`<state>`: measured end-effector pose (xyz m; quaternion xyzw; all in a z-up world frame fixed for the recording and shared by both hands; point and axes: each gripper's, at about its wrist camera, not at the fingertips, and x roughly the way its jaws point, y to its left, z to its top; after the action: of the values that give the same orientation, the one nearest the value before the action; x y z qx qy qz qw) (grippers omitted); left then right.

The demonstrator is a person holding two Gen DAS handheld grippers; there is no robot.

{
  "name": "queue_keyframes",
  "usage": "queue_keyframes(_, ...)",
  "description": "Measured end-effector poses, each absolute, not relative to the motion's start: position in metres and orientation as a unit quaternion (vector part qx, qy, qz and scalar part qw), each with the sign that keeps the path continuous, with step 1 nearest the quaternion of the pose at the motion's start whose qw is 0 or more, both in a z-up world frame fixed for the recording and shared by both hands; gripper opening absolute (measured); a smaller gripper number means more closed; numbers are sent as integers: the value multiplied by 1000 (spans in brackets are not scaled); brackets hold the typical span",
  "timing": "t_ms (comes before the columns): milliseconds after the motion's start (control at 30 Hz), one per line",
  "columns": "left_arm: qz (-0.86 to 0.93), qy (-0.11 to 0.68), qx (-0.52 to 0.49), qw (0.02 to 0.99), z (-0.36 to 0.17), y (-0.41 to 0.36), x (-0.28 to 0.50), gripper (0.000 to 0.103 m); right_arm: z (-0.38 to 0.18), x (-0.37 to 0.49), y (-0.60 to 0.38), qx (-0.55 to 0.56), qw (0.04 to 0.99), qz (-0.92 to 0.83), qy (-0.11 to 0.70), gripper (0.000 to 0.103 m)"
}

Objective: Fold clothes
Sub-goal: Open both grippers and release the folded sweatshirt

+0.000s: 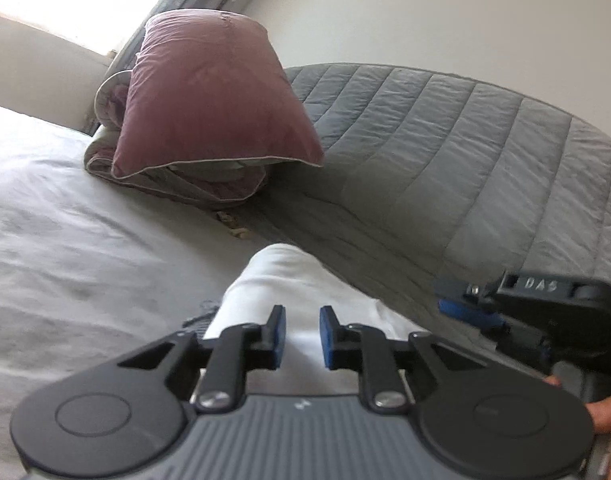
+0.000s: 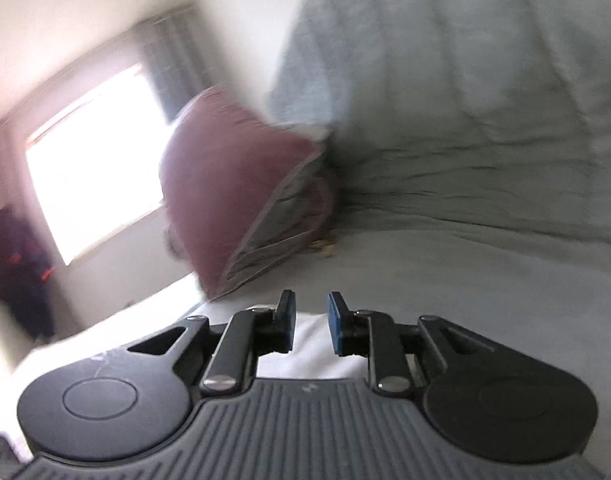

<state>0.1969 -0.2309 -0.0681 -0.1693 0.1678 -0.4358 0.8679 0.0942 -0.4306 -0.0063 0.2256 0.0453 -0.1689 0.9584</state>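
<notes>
A white garment (image 1: pixel 281 284) lies in a narrow folded strip on the pale bed sheet (image 1: pixel 65 216), running away from me. My left gripper (image 1: pixel 302 316) is open just above the near part of the garment, with a gap between its blue pads and nothing in it. My right gripper shows at the right edge of the left wrist view (image 1: pixel 461 306), low beside the garment. In the blurred right wrist view my right gripper (image 2: pixel 311 304) is open and empty over the white garment (image 2: pixel 313 344).
A mauve pillow (image 1: pixel 213 96) leans on a folded blanket at the bed's far side. A grey quilted cover (image 1: pixel 445 152) rises on the right. A bright window (image 2: pixel 93 160) is on the left wall. A small tan scrap (image 1: pixel 233 224) lies by the pillow.
</notes>
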Motion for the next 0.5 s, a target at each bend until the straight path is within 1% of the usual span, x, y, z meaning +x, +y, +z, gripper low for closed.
queue_keyframes(67, -433, 171, -162, 870, -70, -233, 197, 18, -9, 104, -420, 198, 966, -153, 62, 24)
queue_keyframes(133, -432, 175, -155, 871, -72, -236, 198, 18, -22, 119, -418, 186, 962, -164, 109, 23)
queue_keyframes(167, -436, 180, -155, 868, -73, -237, 200, 18, -33, 129, -421, 183, 956, -183, 140, 14)
queue_keyframes(233, -436, 183, -152, 868, -73, -238, 200, 18, -37, 129, -423, 187, 954, -188, 136, 14)
queue_keyframes(267, -434, 182, -149, 870, -73, -238, 199, 18, -39, 128, -424, 189, 954, -190, 134, 15)
queue_keyframes(300, -432, 182, -147, 871, -72, -238, 199, 19, -36, 125, -426, 198, 955, -184, 122, 22)
queue_keyframes(367, -431, 182, -148, 871, -71, -238, 199, 19, -30, 118, -429, 215, 956, -171, 98, 30)
queue_keyframes(400, -430, 183, -148, 872, -70, -238, 199, 19, -29, 117, -429, 217, 956, -173, 95, 32)
queue_keyframes(500, -427, 183, -142, 874, -65, -238, 195, 21, -24, 115, -426, 214, 957, -174, 94, 32)
